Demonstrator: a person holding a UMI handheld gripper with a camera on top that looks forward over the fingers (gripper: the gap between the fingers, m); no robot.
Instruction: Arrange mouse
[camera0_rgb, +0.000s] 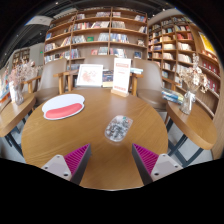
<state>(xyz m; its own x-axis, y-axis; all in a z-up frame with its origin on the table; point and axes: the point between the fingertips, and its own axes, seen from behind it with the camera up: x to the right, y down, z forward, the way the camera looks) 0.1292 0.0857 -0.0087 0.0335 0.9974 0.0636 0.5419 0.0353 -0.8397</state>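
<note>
Gripper view shows the mouse on the round wooden table, just ahead of the gripper at twelve o'clock, centred on the gap. Its long axis tilts toward one o'clock. Fingers stand apart, empty.

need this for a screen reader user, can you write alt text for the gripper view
A mouse lies on a round wooden table, just ahead of the open gripper and not between its fingers. A white and red mouse pad sits farther off to the left, with bookshelves behind.
</note>
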